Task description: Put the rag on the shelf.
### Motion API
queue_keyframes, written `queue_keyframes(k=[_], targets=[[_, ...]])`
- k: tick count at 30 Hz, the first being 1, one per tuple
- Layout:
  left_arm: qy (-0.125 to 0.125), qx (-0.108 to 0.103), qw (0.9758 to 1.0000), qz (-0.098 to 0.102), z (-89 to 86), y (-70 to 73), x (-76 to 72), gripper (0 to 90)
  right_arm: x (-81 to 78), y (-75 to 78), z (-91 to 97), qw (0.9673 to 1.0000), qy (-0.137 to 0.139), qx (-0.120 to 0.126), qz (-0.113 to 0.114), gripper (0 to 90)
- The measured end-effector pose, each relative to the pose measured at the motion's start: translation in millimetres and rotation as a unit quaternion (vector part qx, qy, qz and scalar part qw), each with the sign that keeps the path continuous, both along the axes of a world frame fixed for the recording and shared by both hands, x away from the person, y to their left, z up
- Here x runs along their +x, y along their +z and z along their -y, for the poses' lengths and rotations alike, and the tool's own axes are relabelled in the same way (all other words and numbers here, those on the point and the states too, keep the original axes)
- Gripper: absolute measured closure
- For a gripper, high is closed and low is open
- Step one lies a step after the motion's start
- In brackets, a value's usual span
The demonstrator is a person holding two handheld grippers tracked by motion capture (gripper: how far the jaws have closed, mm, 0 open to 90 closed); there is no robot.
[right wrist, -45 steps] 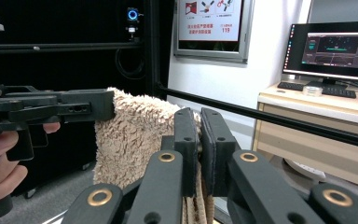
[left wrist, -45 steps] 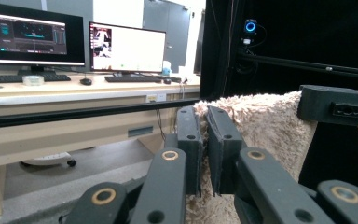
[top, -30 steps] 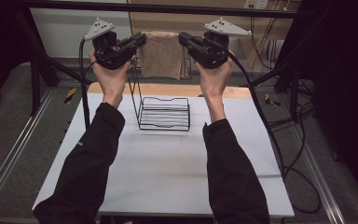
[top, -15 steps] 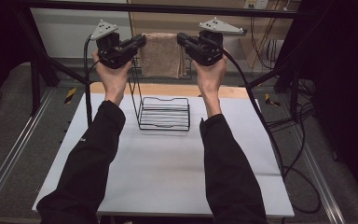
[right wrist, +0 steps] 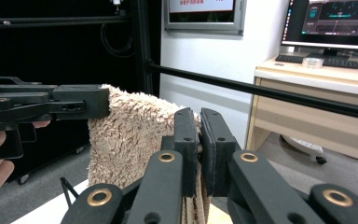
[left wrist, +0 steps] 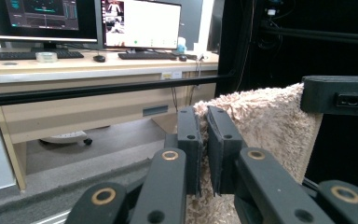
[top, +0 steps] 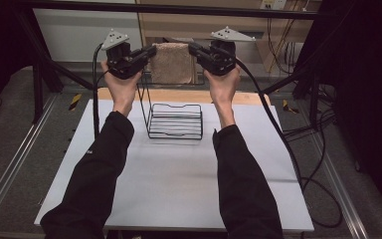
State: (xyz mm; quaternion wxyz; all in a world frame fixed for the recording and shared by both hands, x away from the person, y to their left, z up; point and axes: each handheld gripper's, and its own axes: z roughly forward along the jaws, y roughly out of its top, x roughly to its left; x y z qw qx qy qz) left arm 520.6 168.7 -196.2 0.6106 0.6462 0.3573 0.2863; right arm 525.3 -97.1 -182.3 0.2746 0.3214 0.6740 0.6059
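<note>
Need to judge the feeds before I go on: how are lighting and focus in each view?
High view: white table evenly lit, surroundings dark, towel a little soft. Left gripper view: left claw and fuzzy towel sharp, bright monitor washed out. Right gripper view: right claw crisp, left background nearly black.

You have 1 beige towel, 1 black wire rack, 1 white worktop, 2 grippers, left gripper and right gripper, plus 2 monitors behind.
</note>
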Motion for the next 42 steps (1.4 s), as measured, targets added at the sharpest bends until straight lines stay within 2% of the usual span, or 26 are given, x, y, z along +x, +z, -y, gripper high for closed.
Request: queue_keyframes(k=[13,33,42], targets=[[-0.013,0.010,0.9998,-0.011,-2.3,-20.5,-10.6,83.8,-7.2,-24.0,2.1,0.9998,0.009,-0.008,-0.019,85.8],[-0.036,0.015,0.9992,-0.008,-8.7,-27.9,-31.8,83.6,-29.1,-26.3,2.5,0.9995,0.024,-0.020,0.001,85.4],[-0.048,0.018,0.9985,-0.019,-10.0,-32.9,-40.7,83.2,-42.2,-33.4,4.4,0.9988,0.033,-0.037,0.003,85.1]])
